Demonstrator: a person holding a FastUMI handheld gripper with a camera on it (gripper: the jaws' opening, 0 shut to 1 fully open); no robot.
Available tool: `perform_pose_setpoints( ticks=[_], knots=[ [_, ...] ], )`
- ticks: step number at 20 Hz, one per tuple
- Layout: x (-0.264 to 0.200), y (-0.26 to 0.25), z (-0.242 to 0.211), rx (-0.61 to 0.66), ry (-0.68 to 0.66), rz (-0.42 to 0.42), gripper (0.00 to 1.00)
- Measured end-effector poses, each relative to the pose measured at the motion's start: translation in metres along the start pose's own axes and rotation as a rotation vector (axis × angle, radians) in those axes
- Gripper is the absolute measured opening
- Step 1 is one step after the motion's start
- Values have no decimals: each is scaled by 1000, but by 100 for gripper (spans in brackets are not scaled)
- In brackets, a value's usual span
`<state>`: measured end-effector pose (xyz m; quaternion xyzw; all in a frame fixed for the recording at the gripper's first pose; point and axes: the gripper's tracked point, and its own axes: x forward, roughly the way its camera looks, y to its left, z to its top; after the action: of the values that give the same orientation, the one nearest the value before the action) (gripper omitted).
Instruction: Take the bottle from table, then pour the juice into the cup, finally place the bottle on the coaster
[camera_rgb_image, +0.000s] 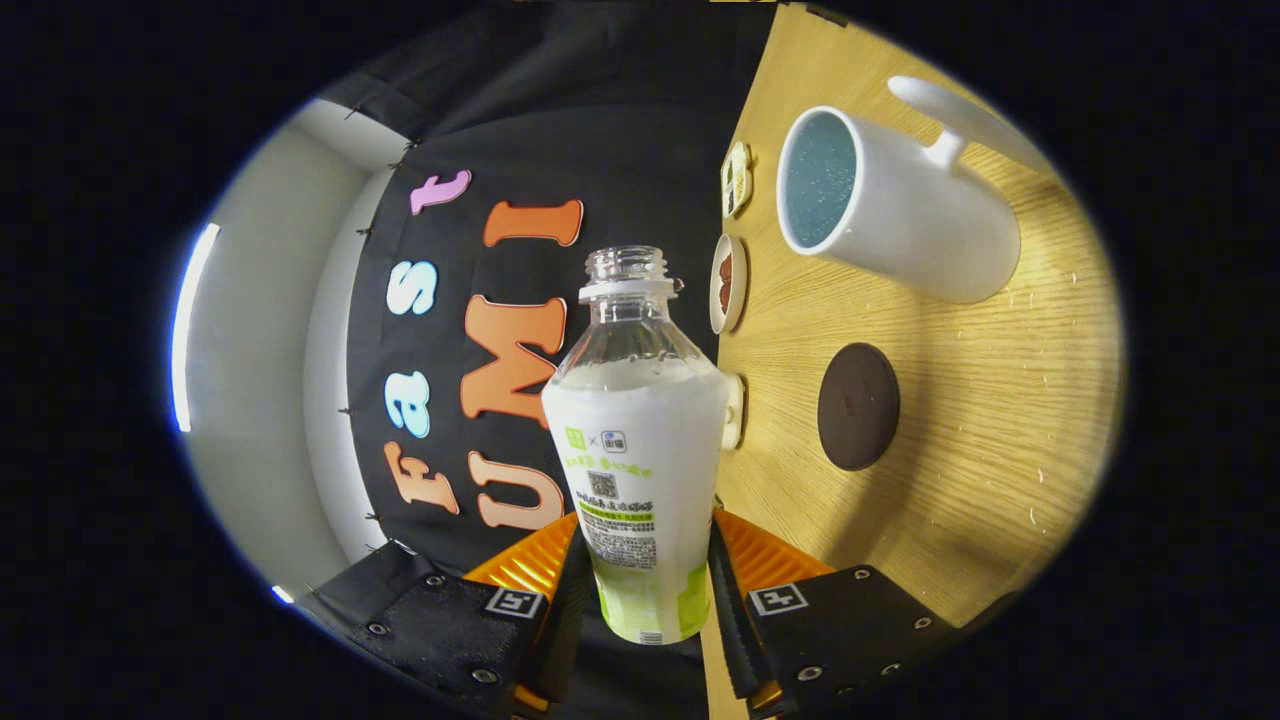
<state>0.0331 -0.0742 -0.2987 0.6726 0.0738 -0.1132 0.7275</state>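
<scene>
gripper (648, 585) pinching the clear capless plastic bottle (640, 440) low on its label, rolled sideways, mouth angling toward the white ceramic cup (890, 205) to pour.

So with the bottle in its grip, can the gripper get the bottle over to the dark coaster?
Probably yes. The gripper is shut on the bottle, and the table between it and the coaster looks bare; the cup stands beyond.
</scene>
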Motion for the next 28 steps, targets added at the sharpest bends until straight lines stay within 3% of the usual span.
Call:
perform_pose_setpoints(
  ticks=[9,28],
  knots=[
    [-2,13,20,165,-48,21,60],
    [3,27,26,273,-86,41,60]
  ],
)
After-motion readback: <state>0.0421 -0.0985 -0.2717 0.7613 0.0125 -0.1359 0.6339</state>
